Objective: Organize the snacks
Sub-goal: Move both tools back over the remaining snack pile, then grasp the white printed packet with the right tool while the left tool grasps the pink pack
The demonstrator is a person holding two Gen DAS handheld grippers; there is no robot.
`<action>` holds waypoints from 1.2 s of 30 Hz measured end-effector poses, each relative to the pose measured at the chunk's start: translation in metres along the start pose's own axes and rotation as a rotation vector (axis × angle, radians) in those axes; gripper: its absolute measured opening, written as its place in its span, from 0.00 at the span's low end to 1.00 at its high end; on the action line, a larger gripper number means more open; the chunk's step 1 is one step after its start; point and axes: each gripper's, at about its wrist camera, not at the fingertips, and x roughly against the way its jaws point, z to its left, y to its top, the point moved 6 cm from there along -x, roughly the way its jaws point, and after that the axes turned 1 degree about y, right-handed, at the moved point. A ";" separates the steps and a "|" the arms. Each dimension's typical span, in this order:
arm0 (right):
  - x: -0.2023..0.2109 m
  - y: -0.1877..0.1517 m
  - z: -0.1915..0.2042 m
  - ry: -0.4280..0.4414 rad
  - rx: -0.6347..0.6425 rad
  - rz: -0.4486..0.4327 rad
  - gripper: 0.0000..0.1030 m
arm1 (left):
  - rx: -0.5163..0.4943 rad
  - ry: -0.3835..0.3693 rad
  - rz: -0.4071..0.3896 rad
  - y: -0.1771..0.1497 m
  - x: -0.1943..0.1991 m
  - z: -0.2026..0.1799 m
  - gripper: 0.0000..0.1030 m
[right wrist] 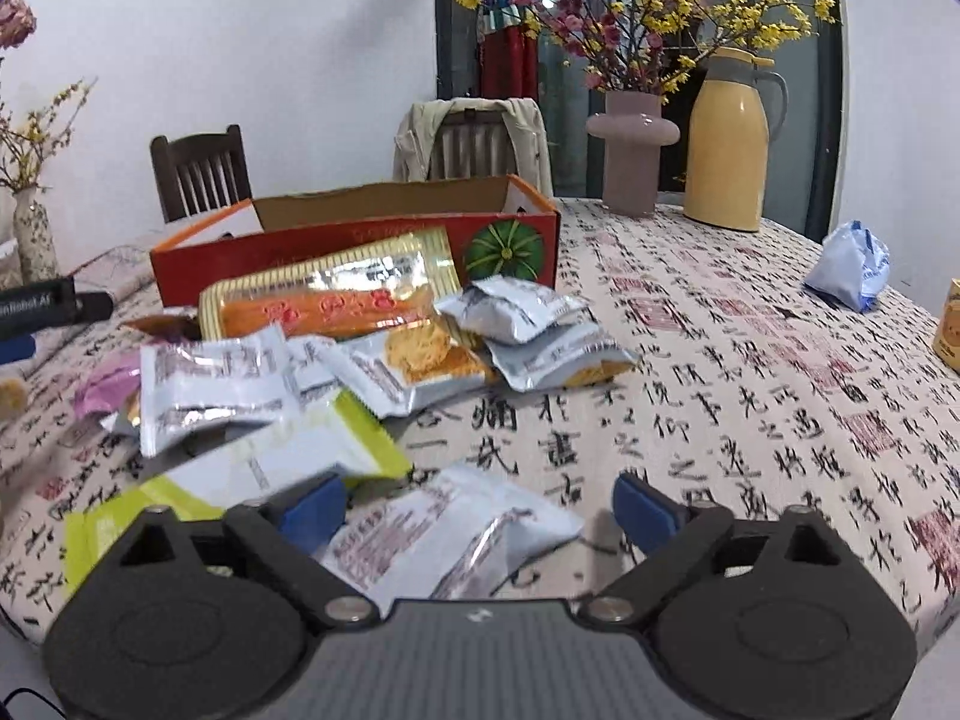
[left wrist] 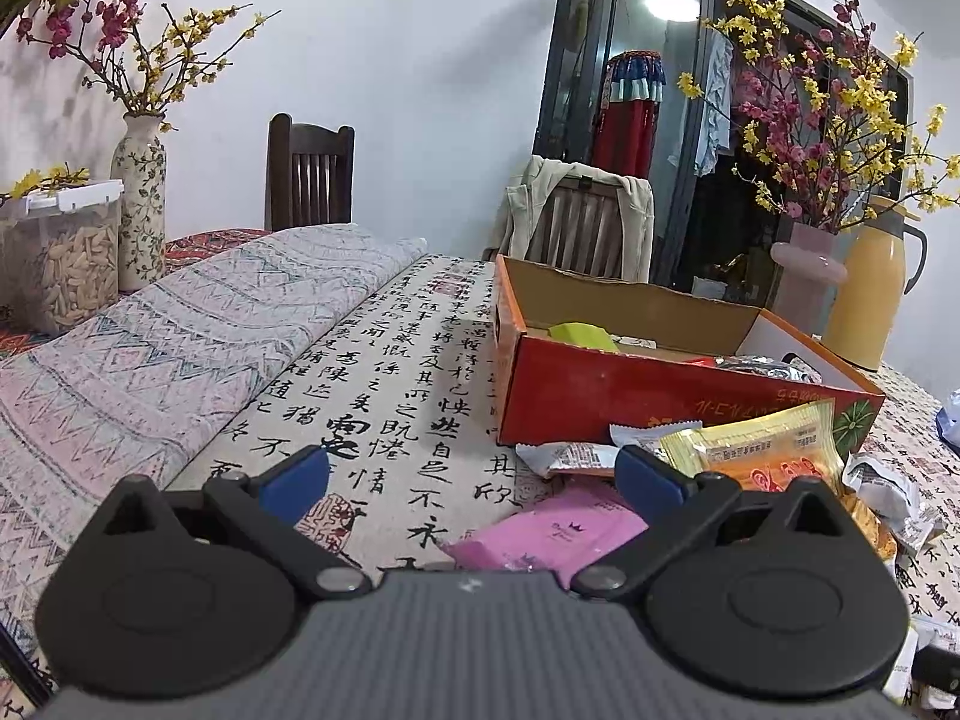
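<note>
An open orange-red cardboard box [left wrist: 600,384] [right wrist: 360,240] stands on the calligraphy tablecloth, with a green packet [left wrist: 582,333] and a foil one inside. In front of it lies a heap of snacks: a long gold-and-orange packet [right wrist: 336,294] [left wrist: 768,450], several silver packets [right wrist: 210,384] and a green-and-white packet [right wrist: 270,462]. My right gripper [right wrist: 480,510] is open low over a silver packet [right wrist: 444,540] that lies between its blue pads, with a gap on the right side. My left gripper [left wrist: 471,477] is open above a pink packet [left wrist: 540,534], holding nothing.
A yellow thermos jug [right wrist: 726,144] and a pink vase [right wrist: 630,144] of flowers stand behind the box. A blue-white bag [right wrist: 852,270] lies at the right. A folded patterned cloth [left wrist: 180,330], a clear tub [left wrist: 60,258] and a floral vase [left wrist: 141,198] sit left. Chairs line the far side.
</note>
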 end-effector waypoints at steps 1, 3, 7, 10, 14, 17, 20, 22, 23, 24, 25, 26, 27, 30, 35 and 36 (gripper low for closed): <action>0.001 -0.002 0.001 -0.002 -0.001 0.001 0.86 | 0.000 0.002 0.000 0.000 0.000 0.000 1.00; 0.004 -0.004 0.000 -0.012 0.000 -0.003 0.80 | -0.001 0.006 0.001 0.000 0.000 0.000 1.00; 0.006 -0.008 -0.002 -0.011 0.002 -0.008 0.68 | -0.001 0.011 0.000 -0.001 0.000 0.001 1.00; 0.008 -0.009 -0.002 0.009 0.014 -0.020 0.52 | -0.002 0.014 0.002 -0.001 0.000 0.000 1.00; 0.009 -0.009 -0.004 0.035 0.023 -0.032 0.44 | -0.004 0.020 0.002 -0.001 0.000 0.000 1.00; 0.009 -0.006 -0.009 0.055 0.001 -0.046 0.42 | -0.004 0.022 0.006 -0.001 -0.001 0.000 1.00; 0.010 0.001 -0.017 0.058 -0.021 -0.082 0.41 | -0.004 0.025 0.011 -0.001 -0.001 0.000 1.00; 0.010 0.008 -0.023 0.054 -0.025 -0.111 0.41 | -0.005 0.027 0.015 -0.002 -0.002 0.000 1.00; 0.009 0.012 -0.026 0.051 -0.024 -0.127 0.41 | -0.005 0.028 0.016 -0.001 -0.003 0.000 1.00; 0.008 0.016 -0.030 0.047 -0.027 -0.143 0.41 | -0.005 0.030 0.017 -0.001 -0.003 0.000 1.00; 0.006 0.021 -0.032 0.044 -0.030 -0.155 0.41 | -0.004 0.032 0.019 -0.002 -0.003 0.000 1.00; 0.004 0.026 -0.035 0.043 -0.033 -0.170 0.41 | -0.005 0.034 0.020 -0.002 -0.004 0.000 1.00; 0.003 0.032 -0.038 0.045 -0.034 -0.188 0.41 | -0.005 0.035 0.021 -0.002 -0.004 0.000 1.00; -0.008 0.048 -0.045 0.039 -0.034 -0.237 0.41 | -0.005 0.040 0.026 -0.002 -0.005 0.000 1.00; -0.034 0.052 -0.054 0.053 -0.083 -0.213 0.41 | -0.008 0.042 0.033 -0.002 -0.006 0.000 1.00; -0.038 0.051 -0.057 0.066 -0.105 -0.194 0.41 | -0.010 0.042 0.035 -0.002 -0.006 -0.001 1.00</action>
